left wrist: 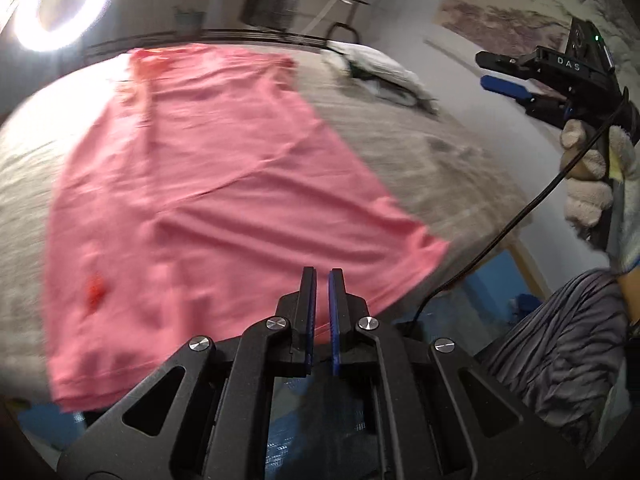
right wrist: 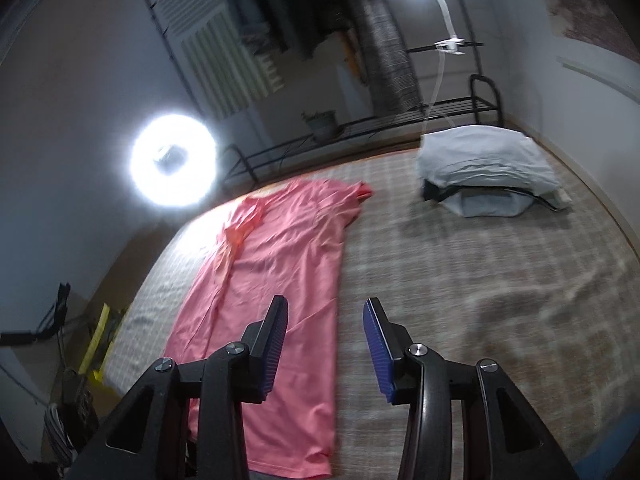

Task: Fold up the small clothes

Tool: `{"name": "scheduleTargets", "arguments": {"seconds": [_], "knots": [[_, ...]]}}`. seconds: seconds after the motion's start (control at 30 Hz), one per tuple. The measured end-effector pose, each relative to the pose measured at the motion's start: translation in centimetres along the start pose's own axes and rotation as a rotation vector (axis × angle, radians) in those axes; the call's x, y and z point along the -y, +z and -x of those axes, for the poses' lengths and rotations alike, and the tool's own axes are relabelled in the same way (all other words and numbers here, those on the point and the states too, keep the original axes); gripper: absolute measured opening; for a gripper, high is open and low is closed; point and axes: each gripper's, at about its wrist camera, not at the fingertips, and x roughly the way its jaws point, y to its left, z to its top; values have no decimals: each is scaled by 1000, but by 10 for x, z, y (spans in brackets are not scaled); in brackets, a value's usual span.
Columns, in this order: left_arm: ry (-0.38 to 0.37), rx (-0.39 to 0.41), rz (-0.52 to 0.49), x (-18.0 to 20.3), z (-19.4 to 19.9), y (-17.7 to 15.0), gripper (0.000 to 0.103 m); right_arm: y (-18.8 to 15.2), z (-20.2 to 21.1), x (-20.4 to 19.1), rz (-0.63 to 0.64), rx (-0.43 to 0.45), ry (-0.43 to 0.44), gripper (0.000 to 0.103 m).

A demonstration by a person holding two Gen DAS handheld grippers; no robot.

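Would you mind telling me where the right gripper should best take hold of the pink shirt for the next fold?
Probably the near right hem corner of the pink shirt. The shirt lies flat and lengthwise on the bed, so only its edges offer something to pinch. The right gripper, its jaws open, hangs just above that side; coming down from the right edge looks easiest.

L wrist cam sits low at the near bed edge, close over the pink shirt [left wrist: 208, 200], facing along the bed [left wrist: 420, 160]. R wrist cam looks from higher, further back. Both share shirt, bed, ring light [right wrist: 174, 160], pillow pile [right wrist: 488, 164].
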Motion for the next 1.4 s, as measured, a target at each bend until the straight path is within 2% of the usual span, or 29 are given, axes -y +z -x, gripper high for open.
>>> {"name": "scheduleTargets", "arguments": {"seconds": [0.07,0.23,0.3,0.37,0.5,0.6,0.63,0.7,0.73,0.77,0.9,1.1,1.23,1.3,1.4], "knots": [[-48,-7,0,16,-14,7,3,0,12,17,-40,28,-17,42],[-103,-44,-130,71,-51,11,4,-3,35,58,-148,78,-58,44],[-106,-73,-162,84,-63,8,12,-4,37,68,-178,80,-60,44],[-96,-90,-169,92,-73,5,41,-4,38,77,-204,74,-50,44],[-86,-107,-172,97,-86,3,43,-2,30,84,-224,52,-2,44],[-22,-101,-216,102,-93,4,43,4,16,86,-210,16,29,44],[-8,-96,-227,104,-95,5,42,7,11,86,-200,3,32,44],[-3,-91,-233,104,-96,7,30,15,-2,85,-163,-26,34,44],[6,-90,-240,103,-98,7,14,21,-10,84,-140,-41,35,44],[16,-89,-247,103,-99,7,4,28,-18,83,-126,-53,44,44],[-8,-81,-183,89,-93,13,1,56,-51,83,-124,-70,83,48],[-49,-17,-77,75,-60,22,1,92,-136,62,-96,-127,130,50],[-68,8,-25,67,-46,26,1,100,-207,75,-229,-172,157,50],[-76,19,-1,63,-42,27,1,103,-237,79,-267,-206,148,50],[-70,31,9,59,-37,27,1,109,-270,82,-292,-212,143,50]]}}
